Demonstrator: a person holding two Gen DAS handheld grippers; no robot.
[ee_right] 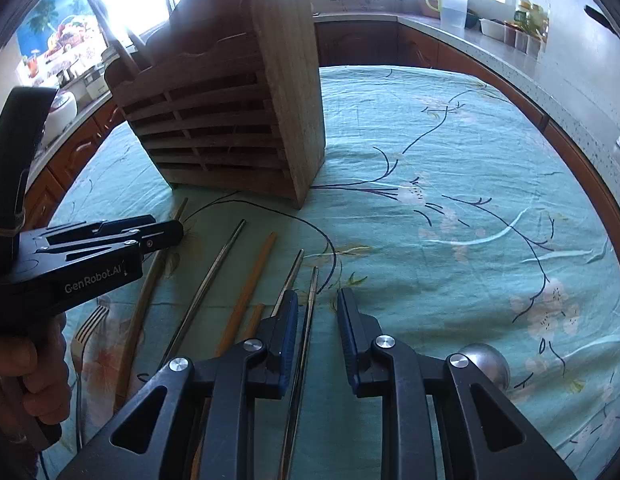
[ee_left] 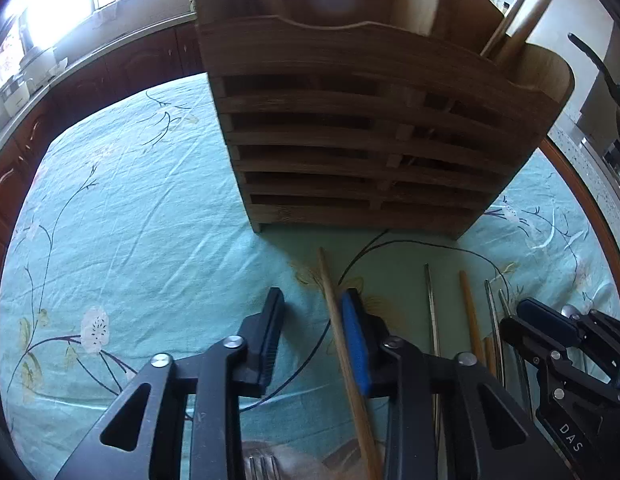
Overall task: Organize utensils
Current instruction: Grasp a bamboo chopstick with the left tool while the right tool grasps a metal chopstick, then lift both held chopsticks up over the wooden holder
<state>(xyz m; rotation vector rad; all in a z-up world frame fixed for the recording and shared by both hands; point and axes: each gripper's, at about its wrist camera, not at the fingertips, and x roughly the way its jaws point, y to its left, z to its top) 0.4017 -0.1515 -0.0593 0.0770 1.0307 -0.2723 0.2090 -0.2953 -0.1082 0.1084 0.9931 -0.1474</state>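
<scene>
A slatted wooden utensil holder [ee_left: 350, 128] [ee_right: 238, 120] stands on the teal flowered tablecloth [ee_right: 450, 152], with several utensils upright in its top. In front of it lie loose chopsticks. My left gripper [ee_left: 312, 316] hangs low over a long wooden chopstick [ee_left: 330, 292]. That stick lies along the blue pad of its right finger, and a gap stays to the other finger. My right gripper [ee_right: 318, 312] straddles a thin metal chopstick [ee_right: 310, 312], which lies close to its left finger without being pinched. Each gripper shows in the other's view, the left gripper [ee_right: 166, 232] and the right gripper [ee_left: 550, 324].
More utensils lie between the grippers: a metal chopstick [ee_right: 214, 276], an orange wooden one [ee_right: 250, 284], another metal one [ee_right: 292, 276] and a fork [ee_right: 90, 324]. A round metal spoon bowl [ee_right: 484, 364] sits behind my right gripper. Kitchen counters ring the table.
</scene>
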